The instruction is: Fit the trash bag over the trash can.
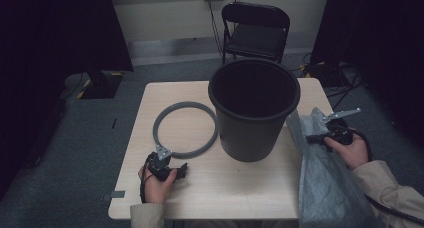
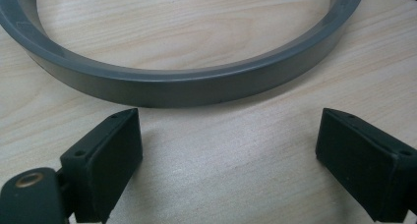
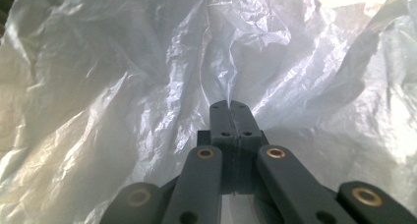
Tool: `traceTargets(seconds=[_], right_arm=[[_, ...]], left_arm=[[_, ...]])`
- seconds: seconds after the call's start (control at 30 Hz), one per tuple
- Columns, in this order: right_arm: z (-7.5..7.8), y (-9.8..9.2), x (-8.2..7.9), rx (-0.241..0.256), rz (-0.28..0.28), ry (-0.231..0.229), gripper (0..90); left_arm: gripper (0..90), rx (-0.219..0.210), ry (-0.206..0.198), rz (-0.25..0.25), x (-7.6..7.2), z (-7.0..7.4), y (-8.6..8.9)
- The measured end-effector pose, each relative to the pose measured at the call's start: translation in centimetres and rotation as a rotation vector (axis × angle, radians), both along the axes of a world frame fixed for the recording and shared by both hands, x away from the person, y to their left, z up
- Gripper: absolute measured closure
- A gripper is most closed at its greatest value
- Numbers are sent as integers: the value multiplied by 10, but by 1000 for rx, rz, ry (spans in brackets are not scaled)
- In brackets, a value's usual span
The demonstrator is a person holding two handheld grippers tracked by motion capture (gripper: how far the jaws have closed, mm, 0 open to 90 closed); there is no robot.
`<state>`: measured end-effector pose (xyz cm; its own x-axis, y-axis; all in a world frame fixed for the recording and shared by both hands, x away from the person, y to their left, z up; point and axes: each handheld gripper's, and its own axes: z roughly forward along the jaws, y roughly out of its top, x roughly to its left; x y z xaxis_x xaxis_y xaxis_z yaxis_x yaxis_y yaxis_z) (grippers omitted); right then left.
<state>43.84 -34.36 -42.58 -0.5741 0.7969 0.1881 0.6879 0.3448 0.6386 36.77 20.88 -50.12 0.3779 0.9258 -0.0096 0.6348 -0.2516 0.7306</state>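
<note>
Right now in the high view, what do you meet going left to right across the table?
Left gripper, open, in the person's left hand → flat grey plastic ring → tall black plastic bin → thin translucent grey plastic bag → right gripper, jaws shut on that bag.

Overhead table (image 1: 210, 188) view; two close gripper-mounted views.

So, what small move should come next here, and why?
Probably lift the plastic bag over the bin: the right gripper is shut on it, the bin stands open, and the left gripper waits open by the ring.
</note>
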Motion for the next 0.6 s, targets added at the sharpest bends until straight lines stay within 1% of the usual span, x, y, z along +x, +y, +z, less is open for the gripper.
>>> traceTargets(seconds=[0.03, 0.07, 0.1, 0.17, 0.2, 0.27, 0.3, 0.37, 0.4, 0.43, 0.47, 0.5, 0.6], right_arm=[[11, -4, -1, 1, -2, -11, 900], [11, -4, -1, 1, -2, -11, 900], [20, -6, -2, -2, -2, -14, 900], [26, -8, -3, -7, -2, -26, 900], [26, -8, -3, -7, -2, -26, 900], [34, -9, -4, -10, 4, -31, 900], [41, -10, -4, -2, 4, -32, 900], [43, -10, -4, -3, 7, -38, 900], [51, -11, -5, 2, 8, -43, 900], [54, -12, -5, 4, 9, -49, 900], [54, -12, -5, 4, 9, -49, 900], [60, -14, -6, 7, 10, -51, 900], [67, -15, -7, 2, 9, -57, 900]], left_arm=[[96, 1, 0, 0, 0, 0, 0], [96, 0, 0, 0, 0, 0, 0], [96, 0, 0, 0, 0, 0, 0], [95, 0, 0, 0, 0, 0, 0], [94, 0, 0, 0, 0, 0, 0], [95, -1, 1, 0, 0, 0, 0], [94, 0, 1, 0, 0, 0, 0], [95, 0, 0, 0, 0, 0, 0], [94, 1, 1, 0, 0, 0, 0], [95, 0, 1, 0, 0, 0, 0], [94, 0, 1, 0, 0, 0, 0], [95, 0, 0, 0, 0, 0, 0], [95, -1, 1, -1, 0, 0, 0]])
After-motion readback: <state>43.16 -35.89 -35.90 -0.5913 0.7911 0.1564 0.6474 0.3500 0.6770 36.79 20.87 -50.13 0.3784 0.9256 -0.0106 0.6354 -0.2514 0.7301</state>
